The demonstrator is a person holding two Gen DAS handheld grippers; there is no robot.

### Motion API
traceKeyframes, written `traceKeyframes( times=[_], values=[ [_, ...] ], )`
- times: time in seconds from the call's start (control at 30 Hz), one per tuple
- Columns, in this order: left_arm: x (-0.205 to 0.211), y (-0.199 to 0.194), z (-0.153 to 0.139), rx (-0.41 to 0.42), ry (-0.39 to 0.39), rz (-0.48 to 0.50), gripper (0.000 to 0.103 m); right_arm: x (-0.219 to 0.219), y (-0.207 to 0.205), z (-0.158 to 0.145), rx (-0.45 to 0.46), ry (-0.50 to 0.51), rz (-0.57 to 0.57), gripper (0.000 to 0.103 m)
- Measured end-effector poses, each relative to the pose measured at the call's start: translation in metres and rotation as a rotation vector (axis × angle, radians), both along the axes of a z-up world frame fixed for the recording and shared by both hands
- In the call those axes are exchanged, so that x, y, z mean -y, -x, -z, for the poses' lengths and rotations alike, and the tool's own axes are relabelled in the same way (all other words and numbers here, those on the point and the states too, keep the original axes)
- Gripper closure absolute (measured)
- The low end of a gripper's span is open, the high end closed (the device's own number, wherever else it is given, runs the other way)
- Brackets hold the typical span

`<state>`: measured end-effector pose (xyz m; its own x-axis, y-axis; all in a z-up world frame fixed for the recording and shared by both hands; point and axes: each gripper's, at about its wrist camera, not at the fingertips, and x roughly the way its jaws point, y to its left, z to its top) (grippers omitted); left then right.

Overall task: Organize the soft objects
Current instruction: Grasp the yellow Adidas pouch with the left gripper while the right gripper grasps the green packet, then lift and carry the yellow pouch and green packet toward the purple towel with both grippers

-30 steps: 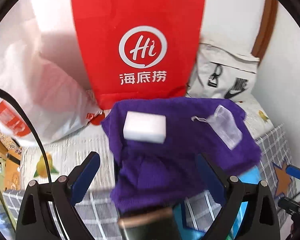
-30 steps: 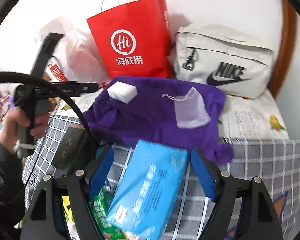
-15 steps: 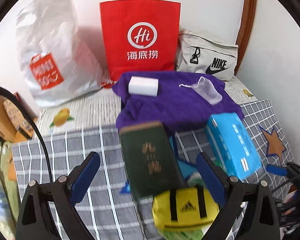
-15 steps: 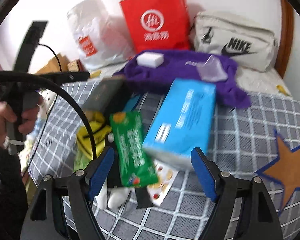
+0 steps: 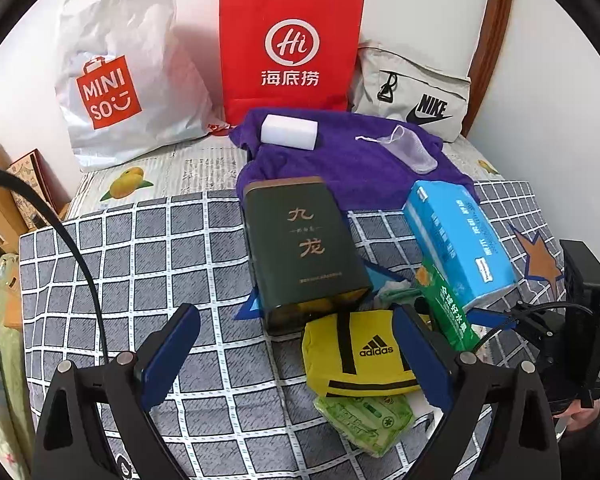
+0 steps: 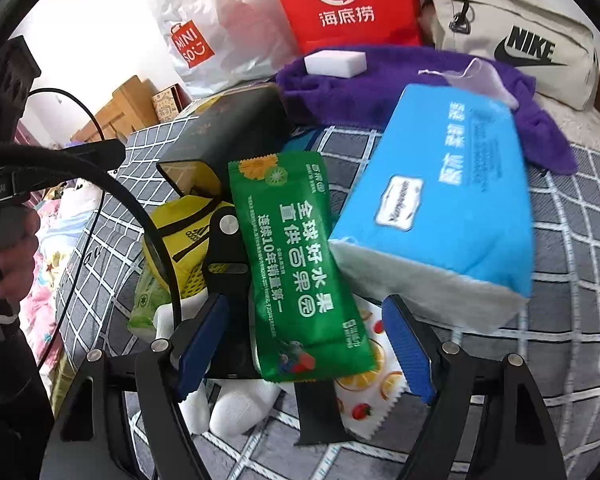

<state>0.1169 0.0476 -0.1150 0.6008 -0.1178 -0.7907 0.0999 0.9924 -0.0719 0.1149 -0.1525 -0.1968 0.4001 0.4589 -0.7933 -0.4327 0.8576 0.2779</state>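
Spread over a grey checked bed cover (image 5: 140, 248): a heap of mixed goods. At the back, a purple towel (image 5: 340, 168) with a white sponge block (image 5: 288, 134) and a small sheer drawstring pouch (image 5: 412, 152) lying on it. Just in front, a dark green tin (image 5: 304, 248) tilted against the heap, a blue tissue pack (image 5: 456, 240) to its right, a green snack packet (image 6: 300, 264) between the two, and a yellow adidas pouch (image 5: 356, 356) at the near edge with a pale green wipes pack (image 5: 364, 416) below it. White plush feet (image 6: 236, 404) poking out from under the snack packet. Against the wall: a red paper bag (image 5: 292, 48), a white Miniso bag (image 5: 112, 80), a beige Nike bag (image 5: 416, 92).

Left claw (image 5: 296, 360) spread wide, empty, hanging over the cover beside the yellow pouch. Right claw (image 6: 304, 344) also wide apart, gripping nothing, fingers straddling the lower end of the green snack packet; touching or not, cannot tell
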Motion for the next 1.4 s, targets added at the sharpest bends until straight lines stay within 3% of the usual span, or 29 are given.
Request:
traceKeyframes(
  times=[0.07, 0.13, 0.17, 0.6, 0.7, 0.77, 0.87, 0.93, 1.0, 1.03, 1.1, 1.2, 1.23, 1.3, 1.4],
  values=[
    [-0.002, 0.0, 0.001, -0.003, 0.006, -0.004, 0.006, -0.002, 0.0, 0.002, 0.01, -0.004, -0.007, 0.03],
    [-0.004, -0.001, 0.002, -0.006, 0.019, -0.007, 0.006, -0.001, 0.0, 0.003, 0.005, -0.019, -0.016, 0.056],
    [-0.006, -0.001, 0.003, -0.007, 0.027, -0.007, 0.006, 0.0, 0.0, 0.002, -0.008, -0.03, -0.012, 0.06],
    [-0.004, 0.009, 0.023, -0.055, 0.034, 0.013, 0.006, 0.026, 0.037, -0.028, 0.015, 0.022, 0.014, 0.066],
    [0.002, 0.007, 0.034, -0.087, 0.08, 0.04, 0.006, 0.035, 0.045, -0.033, 0.017, 0.024, 0.027, 0.067],
    [0.004, 0.003, 0.043, -0.121, 0.103, 0.045, 0.006, 0.038, 0.048, -0.03, 0.009, 0.034, 0.031, 0.067],
    [0.01, -0.004, 0.057, -0.147, 0.065, 0.035, 0.007, 0.038, 0.047, -0.017, -0.024, 0.079, 0.048, 0.067],
    [0.011, -0.006, 0.063, -0.152, 0.076, 0.026, 0.012, 0.038, 0.044, -0.011, -0.041, 0.061, 0.047, 0.066],
    [0.011, -0.008, 0.067, -0.159, 0.107, 0.025, 0.029, 0.037, 0.042, -0.008, -0.041, 0.064, 0.05, 0.064],
    [0.012, -0.009, 0.07, -0.164, 0.111, 0.024, 0.031, 0.035, 0.041, -0.007, -0.032, 0.083, 0.058, 0.064],
    [0.013, -0.012, 0.071, -0.164, 0.119, 0.027, 0.054, 0.031, 0.036, -0.004, -0.023, 0.12, 0.07, 0.063],
    [0.014, -0.013, 0.068, -0.168, 0.169, 0.048, 0.07, 0.029, 0.031, 0.002, -0.04, 0.109, 0.068, 0.07],
    [0.014, -0.014, 0.067, -0.17, 0.169, 0.049, 0.072, 0.03, 0.031, 0.002, -0.035, 0.109, 0.072, 0.073],
    [0.015, -0.012, 0.065, -0.161, 0.148, 0.055, 0.072, 0.033, 0.033, 0.0, -0.033, 0.107, 0.072, 0.093],
    [0.012, -0.009, 0.066, -0.168, 0.155, 0.057, 0.072, 0.039, 0.037, -0.003, -0.043, 0.087, 0.066, 0.095]
  ],
)
